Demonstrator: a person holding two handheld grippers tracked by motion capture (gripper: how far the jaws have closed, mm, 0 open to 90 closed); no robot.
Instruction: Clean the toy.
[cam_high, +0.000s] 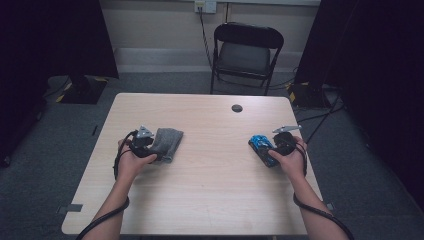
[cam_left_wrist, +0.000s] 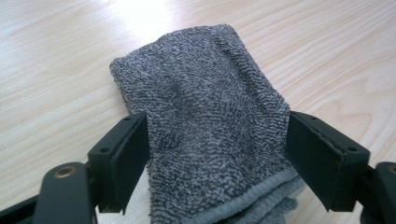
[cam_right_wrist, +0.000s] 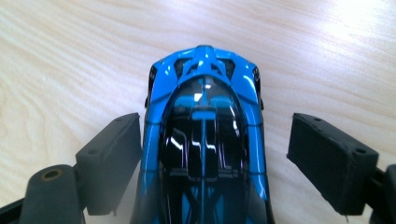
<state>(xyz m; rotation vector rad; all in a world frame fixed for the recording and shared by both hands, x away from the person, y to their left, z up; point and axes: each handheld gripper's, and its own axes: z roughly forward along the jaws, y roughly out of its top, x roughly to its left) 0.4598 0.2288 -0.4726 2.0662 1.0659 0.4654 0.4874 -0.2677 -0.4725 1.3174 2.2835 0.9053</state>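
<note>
The folded grey towel (cam_left_wrist: 205, 140) lies flat on the table (cam_high: 210, 175), left of centre in the high view, and runs up between the jaws of the left gripper (cam_left_wrist: 215, 154). In the left gripper view the left pad sits right at the cloth's edge and the right pad just beside the other edge; neither squeezes it, so this claw is released.

The blue toy car (cam_right_wrist: 203, 140) stands on the table at the right of the high view, between the jaws of the right gripper (cam_right_wrist: 215, 158). A strip of wood shows between the right pad and the car, and the left pad is close alongside; this claw is released too.

Both forearms come in from the bottom of the high view, each hand wrapped round its gripper, low over the table.

The near ends of the towel and the car are cut off at the bottom edges of the gripper views.
</note>
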